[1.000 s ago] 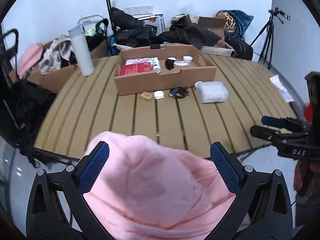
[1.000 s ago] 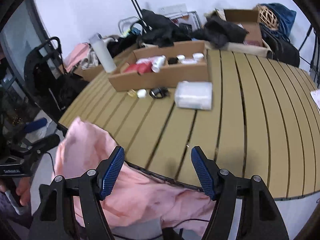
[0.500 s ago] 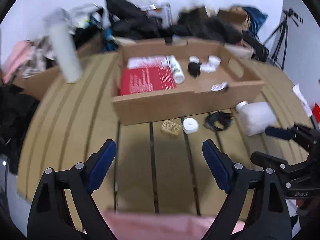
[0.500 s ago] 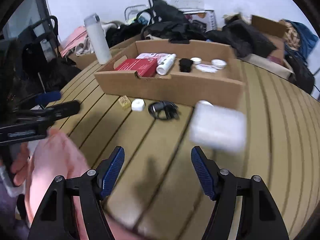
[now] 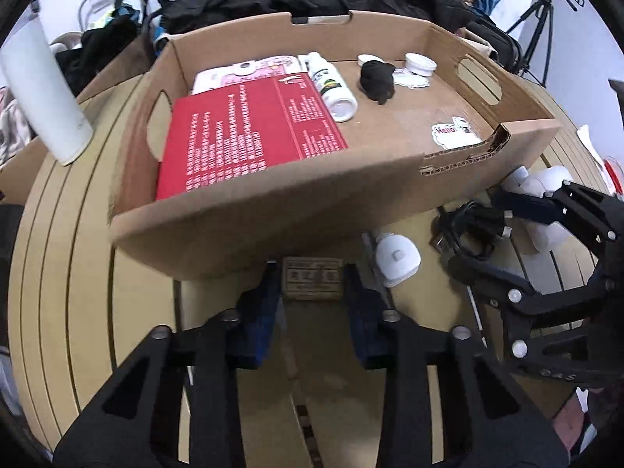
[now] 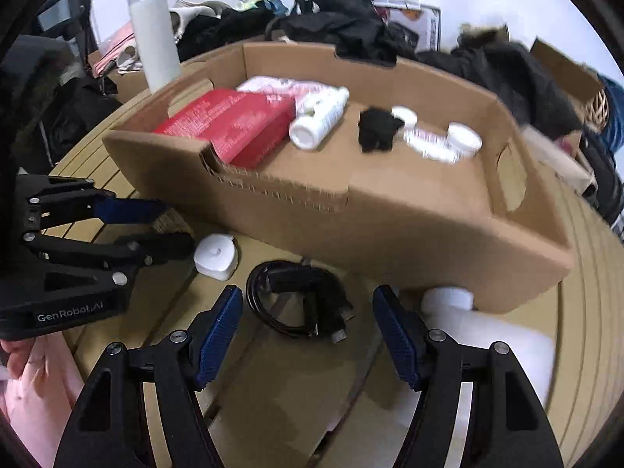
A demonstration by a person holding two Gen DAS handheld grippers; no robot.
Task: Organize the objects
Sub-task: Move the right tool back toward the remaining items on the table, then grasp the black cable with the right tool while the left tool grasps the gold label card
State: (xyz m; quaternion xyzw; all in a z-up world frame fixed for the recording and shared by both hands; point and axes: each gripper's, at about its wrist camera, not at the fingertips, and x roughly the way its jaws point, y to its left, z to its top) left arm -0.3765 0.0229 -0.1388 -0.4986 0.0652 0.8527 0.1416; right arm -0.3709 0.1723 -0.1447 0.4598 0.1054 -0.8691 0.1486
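A cardboard tray (image 5: 273, 214) on the slatted table holds a red box (image 5: 249, 132), a white bottle (image 5: 331, 85), a black pouch (image 5: 376, 82) and small white jars. In front of it lie a small tan block (image 5: 311, 277), a white puck (image 5: 397, 259), a coiled black cable (image 6: 302, 298) and a white plastic container (image 6: 491, 335). My left gripper (image 5: 312, 279) has its pads at both sides of the tan block, narrowly apart. My right gripper (image 6: 308, 319) is open around the black cable, low over the table.
A tall white flask (image 5: 39, 93) stands left of the tray. Black bags, clothes and boxes pile behind the tray (image 6: 351, 35). A tripod (image 5: 546, 27) stands at the far right. Pink cloth (image 6: 35, 382) hangs at the table's near left edge.
Both grippers have moved forward from the table edge to the items before the tray. The left jaws have narrowed around the tan block. The pink cloth is no longer between the left fingers.
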